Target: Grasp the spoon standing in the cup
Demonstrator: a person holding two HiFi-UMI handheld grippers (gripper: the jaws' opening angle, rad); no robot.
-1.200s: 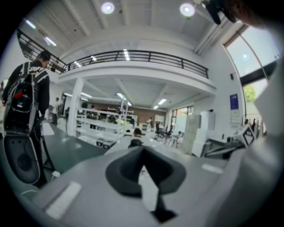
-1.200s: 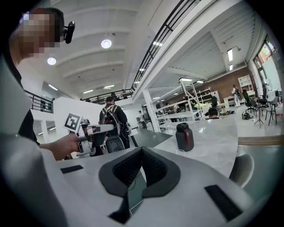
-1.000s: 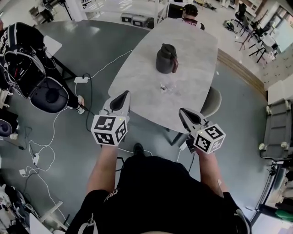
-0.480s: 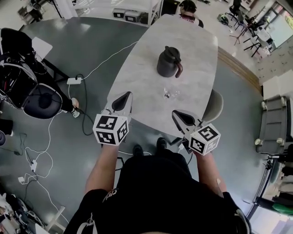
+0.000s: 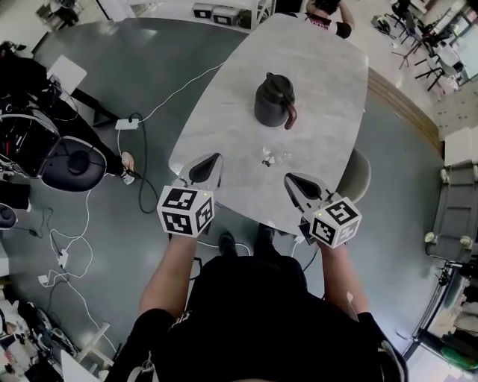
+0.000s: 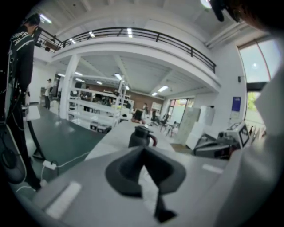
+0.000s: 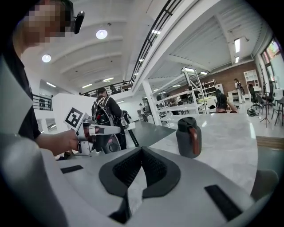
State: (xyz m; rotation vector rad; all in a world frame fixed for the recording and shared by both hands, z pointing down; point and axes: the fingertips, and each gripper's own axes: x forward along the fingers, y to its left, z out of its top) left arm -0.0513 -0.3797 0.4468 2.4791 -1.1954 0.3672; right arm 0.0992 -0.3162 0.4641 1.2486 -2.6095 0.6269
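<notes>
A small clear cup (image 5: 269,157) with a thin spoon in it stands on the pale marble table (image 5: 224,127), near its front edge; it is tiny and its detail is unclear. My left gripper (image 5: 208,166) hovers at the table's near edge, left of the cup, shut and empty. My right gripper (image 5: 297,183) is over the front edge, right of the cup and a little nearer to me, also shut with nothing between its fingers. Neither gripper view shows the cup. The left gripper's jaws (image 6: 143,148) and the right gripper's jaws (image 7: 142,150) both meet at the tips.
A dark jug (image 5: 273,100) with a reddish handle stands mid-table behind the cup, also in the left gripper view (image 6: 141,136) and right gripper view (image 7: 189,136). A chair (image 5: 357,175) is tucked at the table's right side. Cables (image 5: 142,160) lie on the floor left; a person (image 5: 325,15) sits at the far end.
Both grippers have come forward to the table's near edge, and the cup now lies closer between them. Both stay shut.
</notes>
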